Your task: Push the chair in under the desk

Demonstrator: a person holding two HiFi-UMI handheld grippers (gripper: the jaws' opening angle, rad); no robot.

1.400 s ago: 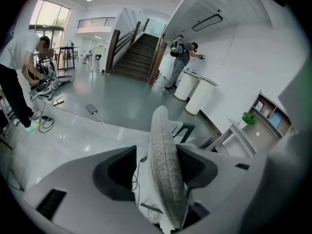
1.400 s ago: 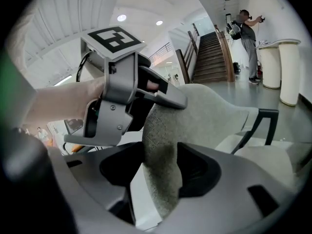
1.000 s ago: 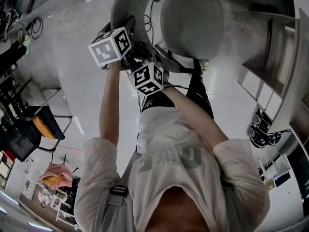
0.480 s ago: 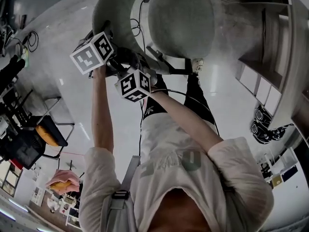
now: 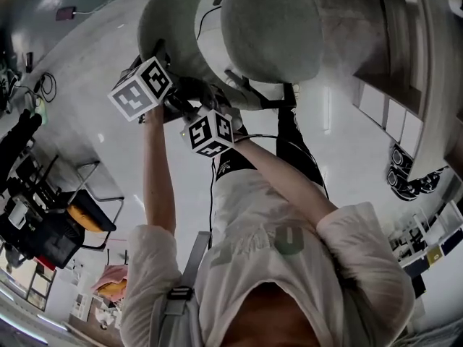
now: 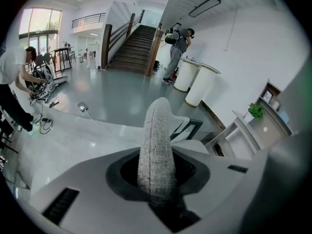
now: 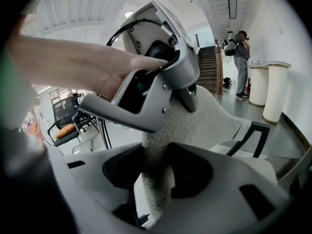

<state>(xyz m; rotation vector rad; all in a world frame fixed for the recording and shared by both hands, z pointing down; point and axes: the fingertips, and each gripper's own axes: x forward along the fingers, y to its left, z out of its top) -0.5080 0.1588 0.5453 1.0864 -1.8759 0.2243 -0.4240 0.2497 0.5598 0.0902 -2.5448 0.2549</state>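
Note:
The grey fabric chair shows its seat [image 5: 271, 31] and its backrest [image 5: 168, 20] at the top of the head view, beside the pale desk [image 5: 434, 78] on the right. My left gripper [image 5: 162, 55] clamps the backrest's top edge [image 6: 156, 140], which stands upright between its jaws [image 6: 156, 182]; they have just been closing. My right gripper [image 5: 205, 96] grips the same backrest [image 7: 195, 126] a little further along, the fabric pinched in its jaws [image 7: 156, 179], which have also just been closing. The left gripper [image 7: 156, 77] and the hand on it fill the upper right gripper view.
A black chair with an orange cushion [image 5: 81, 212] stands at the left. Cables [image 5: 210, 20] trail on the floor by the chair. A dark round object [image 5: 409, 183] lies near the desk's foot. A person [image 6: 178, 52] stands by the staircase, next to white columns [image 6: 200, 84].
Both grippers and the backrest have shifted left in the head view. The seat now sits closer to the desk's shelving at the right.

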